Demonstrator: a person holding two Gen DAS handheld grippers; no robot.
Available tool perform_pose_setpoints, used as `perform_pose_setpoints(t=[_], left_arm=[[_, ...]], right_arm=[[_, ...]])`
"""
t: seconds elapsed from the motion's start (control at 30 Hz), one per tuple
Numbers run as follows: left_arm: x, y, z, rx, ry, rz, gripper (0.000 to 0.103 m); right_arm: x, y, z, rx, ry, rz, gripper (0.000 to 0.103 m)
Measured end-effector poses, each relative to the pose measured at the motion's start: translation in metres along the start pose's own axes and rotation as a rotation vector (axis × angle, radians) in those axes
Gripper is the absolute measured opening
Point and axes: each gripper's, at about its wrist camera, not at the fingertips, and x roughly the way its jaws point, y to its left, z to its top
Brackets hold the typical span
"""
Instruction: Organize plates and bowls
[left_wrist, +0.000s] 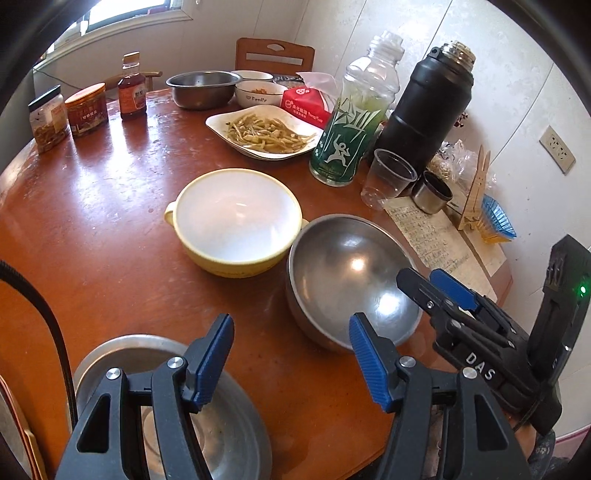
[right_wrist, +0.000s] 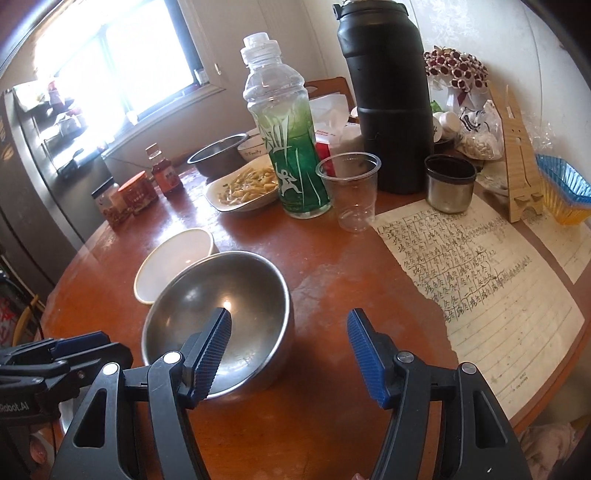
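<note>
An empty steel bowl (left_wrist: 351, 280) stands on the round wooden table (left_wrist: 92, 229), touching a yellow bowl with a white inside (left_wrist: 236, 218) on its left. A metal plate (left_wrist: 236, 417) lies at the near edge under my left gripper (left_wrist: 291, 365), which is open and empty above the table. My right gripper (right_wrist: 290, 354) is open and empty, its left finger over the steel bowl's (right_wrist: 218, 306) near rim, the yellow bowl (right_wrist: 170, 262) behind. It also shows in the left wrist view (left_wrist: 436, 291), right of the steel bowl.
At the back stand a plate of vegetables (left_wrist: 262, 131), a steel basin (left_wrist: 203, 86), a small white bowl (left_wrist: 258, 94), jars (left_wrist: 86, 109) and a sauce bottle (left_wrist: 131, 88). On the right are a green bottle (right_wrist: 291, 147), a black flask (right_wrist: 388, 96), a plastic cup (right_wrist: 351, 192), a steel cup (right_wrist: 448, 182) and written paper (right_wrist: 480, 280).
</note>
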Motion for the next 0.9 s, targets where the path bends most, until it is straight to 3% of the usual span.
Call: perform_pose_setpoints(t=[0.4, 0.63, 0.9], left_arm=[[0.026, -0.005, 0.014, -0.008, 0.042, 0.050, 0.064], [0.036, -0.007, 0.014, -0.001, 0.059, 0.077, 0.064], [0.044, -0.011, 0.011, 0.008, 0.075, 0.054, 0.064]], right_arm=[[0.019, -0.003, 0.002, -0.033, 0.021, -0.001, 0.065], [0.026, -0.003, 0.003, -0.041, 0.026, -0.012, 0.058], [0.030, -0.002, 0.002, -0.060, 0.029, -0.006, 0.048]])
